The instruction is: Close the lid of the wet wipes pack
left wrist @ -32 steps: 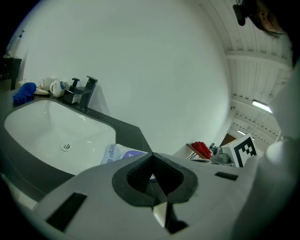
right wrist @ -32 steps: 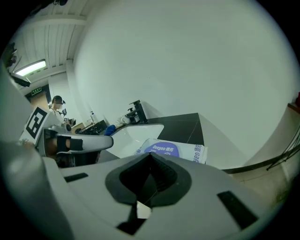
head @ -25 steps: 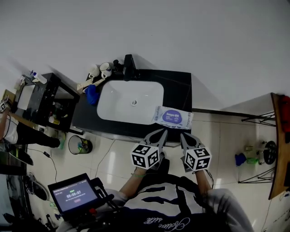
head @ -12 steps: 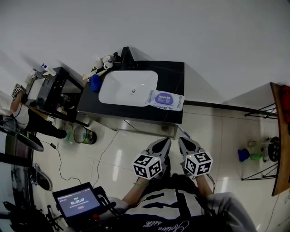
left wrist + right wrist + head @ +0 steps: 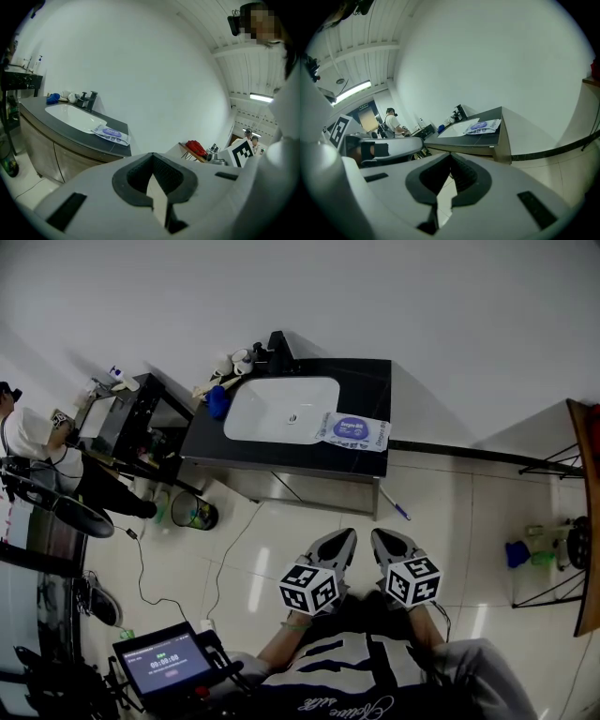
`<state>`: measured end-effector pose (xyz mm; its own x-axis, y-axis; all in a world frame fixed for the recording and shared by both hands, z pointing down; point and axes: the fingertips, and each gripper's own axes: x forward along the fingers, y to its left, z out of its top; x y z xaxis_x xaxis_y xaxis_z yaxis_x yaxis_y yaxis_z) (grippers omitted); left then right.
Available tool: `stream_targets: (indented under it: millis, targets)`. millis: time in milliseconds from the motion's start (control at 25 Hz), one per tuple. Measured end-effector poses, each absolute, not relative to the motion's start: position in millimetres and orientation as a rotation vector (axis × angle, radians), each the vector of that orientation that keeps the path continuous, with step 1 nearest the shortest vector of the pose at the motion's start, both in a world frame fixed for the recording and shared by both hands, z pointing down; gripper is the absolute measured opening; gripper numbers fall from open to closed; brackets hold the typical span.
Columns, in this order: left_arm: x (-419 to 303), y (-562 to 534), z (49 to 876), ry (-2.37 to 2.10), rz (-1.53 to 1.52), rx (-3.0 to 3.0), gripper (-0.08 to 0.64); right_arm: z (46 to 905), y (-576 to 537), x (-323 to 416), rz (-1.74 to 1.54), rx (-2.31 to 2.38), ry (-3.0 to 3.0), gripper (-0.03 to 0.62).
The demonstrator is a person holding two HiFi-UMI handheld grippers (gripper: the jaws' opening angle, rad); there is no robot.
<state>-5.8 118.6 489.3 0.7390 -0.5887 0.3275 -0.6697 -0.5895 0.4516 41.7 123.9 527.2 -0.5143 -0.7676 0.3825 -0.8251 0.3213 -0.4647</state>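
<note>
Both pairs of jaws are closed with nothing between them. In the left gripper view, the left gripper has its dark pads meeting at the tips, and only a thin pale sliver of floor shows through the hollow behind them. The right gripper view shows the same for the right gripper: its pads are drawn together and hold nothing.

In the head view the two grippers are held side by side close to the person's chest, above the tiled floor. Their marker cubes face up and their tips point toward the counter, which is well apart from them.

The wipes pack lies flat on the black counter just right of the white sink, near the front edge. It is a pale pack with a purple oval in the middle. From this far off, none of the views shows whether the lid is up or down.

A tap stands behind the sink, and a blue cloth sits at the sink's left end. A bin stands on the floor by the counter's left corner. A thin stick lies on the tiles below the right corner. A lit screen shows at the person's lower left. Another person stands at the far left beside a dark rack.
</note>
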Motion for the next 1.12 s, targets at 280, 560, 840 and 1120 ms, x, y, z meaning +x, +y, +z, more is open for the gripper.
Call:
stream_targets:
  millis: [280,560,840,1120]
  targets:
    - [-37.5,125.1,472.5,-0.936,0.187,2.381,-0.001,503.8,127.6,11.7,0.911,1.513,-2.476,-0.006]
    - [-58.1,127.4,480.7,-0.947,0.160,2.406,0.000,495.0,131.8,-6.3,0.808,1.565,-2.524,-0.005]
    - [-68.1,126.8,489.8,-0.946,0.148,2.419,0.000,500.6,132.6,-9.9,0.779,1.596,-2.518,-0.006]
    - [-75.4,124.2,494.9,-0.954,0.134,2.413,0.000,506.3,130.1,-15.2,0.765,1.587,-2.517,-0.005]
